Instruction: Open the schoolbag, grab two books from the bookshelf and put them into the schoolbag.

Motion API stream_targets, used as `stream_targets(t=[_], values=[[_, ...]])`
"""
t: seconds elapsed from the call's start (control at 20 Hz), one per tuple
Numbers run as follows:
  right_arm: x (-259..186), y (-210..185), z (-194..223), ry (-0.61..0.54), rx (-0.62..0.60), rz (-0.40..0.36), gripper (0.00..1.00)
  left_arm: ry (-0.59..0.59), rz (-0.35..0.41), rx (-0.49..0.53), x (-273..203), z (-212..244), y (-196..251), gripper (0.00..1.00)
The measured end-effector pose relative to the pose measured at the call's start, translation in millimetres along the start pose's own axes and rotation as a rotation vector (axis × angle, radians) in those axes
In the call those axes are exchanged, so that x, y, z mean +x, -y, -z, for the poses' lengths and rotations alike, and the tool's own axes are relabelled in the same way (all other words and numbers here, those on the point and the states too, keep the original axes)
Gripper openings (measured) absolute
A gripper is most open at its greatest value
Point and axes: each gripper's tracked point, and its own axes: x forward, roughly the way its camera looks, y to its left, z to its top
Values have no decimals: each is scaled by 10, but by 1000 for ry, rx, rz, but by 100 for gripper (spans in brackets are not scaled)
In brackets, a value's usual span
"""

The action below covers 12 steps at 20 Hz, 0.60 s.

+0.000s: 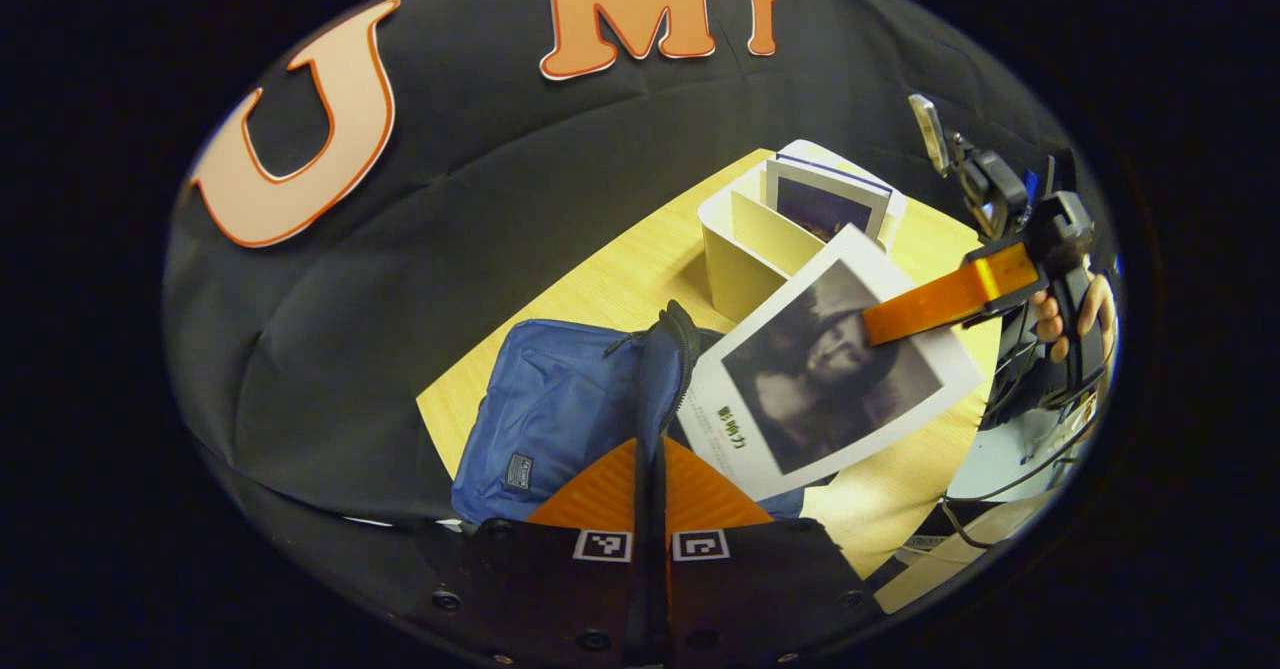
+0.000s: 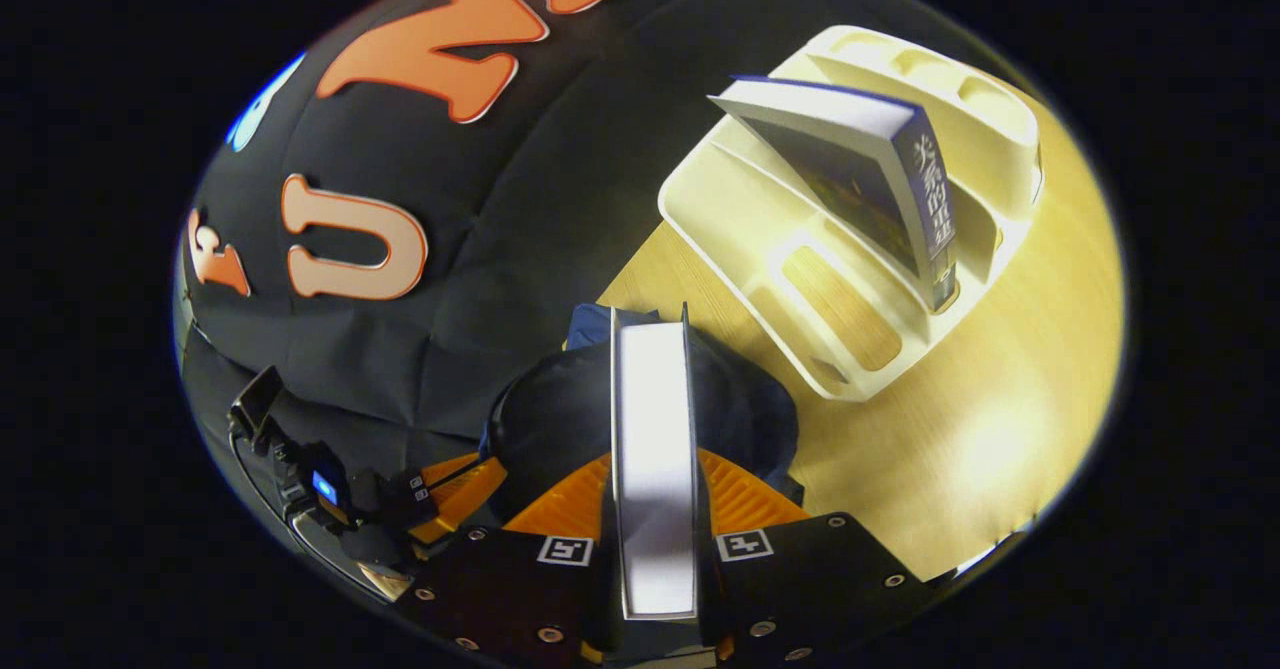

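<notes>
The right hand-held gripper (image 2: 655,509) is clenched on a white-covered book (image 1: 835,369), both fingers pressing its two covers near one edge. In the right gripper view the book's page edge runs straight forward between the fingers, so its long axis lies along the line of that gripper. The far end of the book points into the dark mouth of the blue schoolbag (image 1: 560,414), which lies directly ahead of and below the gripper. In the left gripper view the book's lower corner already overlaps the open mouth, its cover tilted across the bench (image 1: 600,289).

The left hand-held gripper (image 1: 650,494) is clenched on the upper lip of the schoolbag's opening, holding it raised. It is the nearer of the two to the schoolbag; the right one is the nearer to the bookshelf (image 2: 850,279).

A second book (image 2: 860,179), blue-spined, stands tilted in the bookshelf, beyond the schoolbag and to the right of the held book.

Judgement: insertion depends on keeping the book's long axis aligned with the opening.
</notes>
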Motion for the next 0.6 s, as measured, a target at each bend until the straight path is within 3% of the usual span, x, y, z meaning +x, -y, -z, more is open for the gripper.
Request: stream_targets(t=[0.5, 0.55, 0.6], values=[[1220, -283, 173, 121, 172, -101, 30, 23, 9, 42, -64, -271, 22, 1], [1280, -303, 217, 130, 180, -109, 19, 28, 11, 48, -72, -292, 26, 1], [1374, -305, 291, 124, 158, -99, 30, 27, 18, 50, -54, -290, 31, 1]])
